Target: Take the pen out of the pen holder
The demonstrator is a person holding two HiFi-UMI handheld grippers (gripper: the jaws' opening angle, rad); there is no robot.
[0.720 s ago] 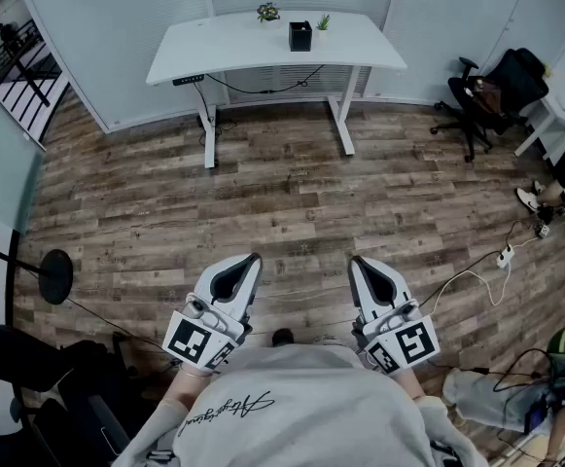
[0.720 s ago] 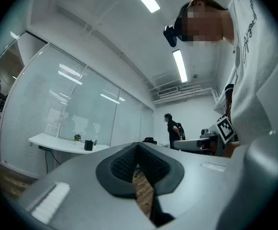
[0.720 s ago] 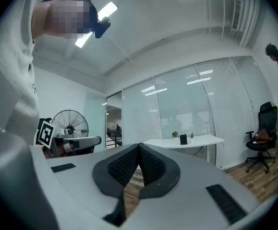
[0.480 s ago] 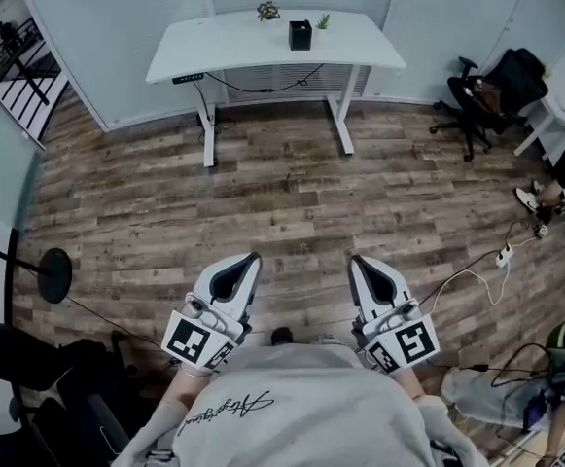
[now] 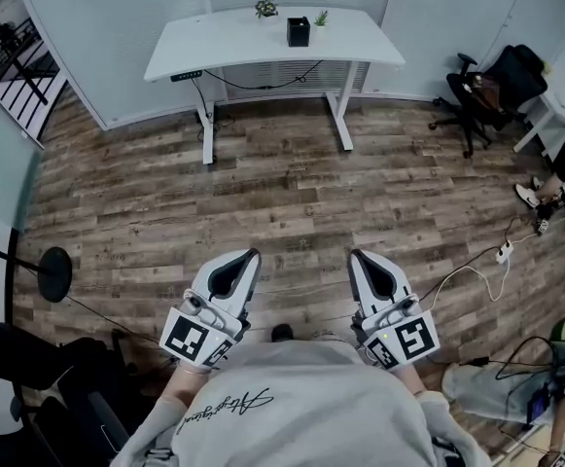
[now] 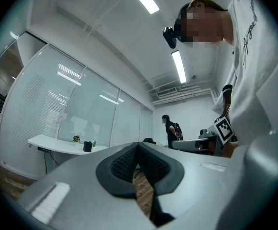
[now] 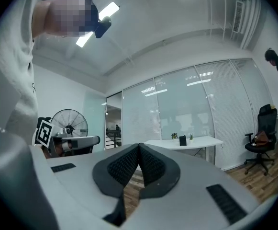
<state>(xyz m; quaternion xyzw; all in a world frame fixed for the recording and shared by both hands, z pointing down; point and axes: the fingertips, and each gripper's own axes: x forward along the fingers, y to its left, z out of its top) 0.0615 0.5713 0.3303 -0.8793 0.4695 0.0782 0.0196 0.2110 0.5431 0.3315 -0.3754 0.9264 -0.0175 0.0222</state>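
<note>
The fingers (image 6: pixel 123 166) of the left gripper (image 5: pixel 253 256) are pressed together at the tips with nothing between them. The fingers (image 7: pixel 124 166) of the right gripper (image 5: pixel 353 256) are also closed flat on each other and empty. Both grippers are held side by side, just in front of the person's grey top (image 5: pixel 301 407), over the wooden floor (image 5: pixel 292 193). They point toward the white surface (image 5: pixel 224 47) at the far wall.

A black office chair (image 5: pixel 486 90) stands off the surface's right end, and a fan (image 7: pixel 69 123) stands to the left.

The black pen holder (image 5: pixel 299 31) stands on the surface a little right of its middle, toward the back edge. It has a small plant (image 5: pixel 266 9) on its left and another, smaller plant (image 5: pixel 322 19) on its right. The holder is well apart from both pairs of fingers, with a wide stretch of bare floor between them. The pen itself is too small to make out in any view.
</note>
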